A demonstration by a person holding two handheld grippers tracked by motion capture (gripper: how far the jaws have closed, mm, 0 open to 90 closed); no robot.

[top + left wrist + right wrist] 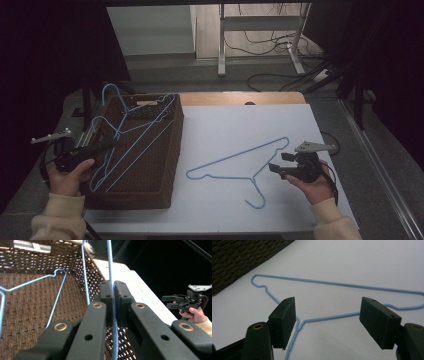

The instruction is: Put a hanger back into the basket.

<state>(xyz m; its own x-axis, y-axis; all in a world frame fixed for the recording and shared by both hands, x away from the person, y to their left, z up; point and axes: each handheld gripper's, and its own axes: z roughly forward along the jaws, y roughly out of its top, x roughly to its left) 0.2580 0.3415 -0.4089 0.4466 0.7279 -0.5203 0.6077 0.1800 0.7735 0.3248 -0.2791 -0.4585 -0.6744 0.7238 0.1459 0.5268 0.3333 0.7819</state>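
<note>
A brown wicker basket (pixel 150 192) stands on the left of the white table (pixel 225 125). Blue wire hangers (pixel 111 90) lean inside it and stick up past its rim. My left gripper (pixel 111 144) reaches over the basket's left side. In the left gripper view, this gripper (pixel 113 287) is shut on one hanger's thin wire (pixel 109 260), and another hanger (pixel 57 296) lies on the basket floor. One more blue hanger (pixel 235 156) lies flat mid-table. My right gripper (pixel 278 162) is open just right of its neck, and in the right gripper view it (pixel 327 315) hovers over that hanger (pixel 337 284).
The basket's woven wall (pixel 242 257) is left of the flat hanger. A dark object (pixel 142 111) rests at the basket's far end. Beyond the table's wooden far edge (pixel 240 98) are a metal desk frame (pixel 221 45) and floor cables (pixel 270 45).
</note>
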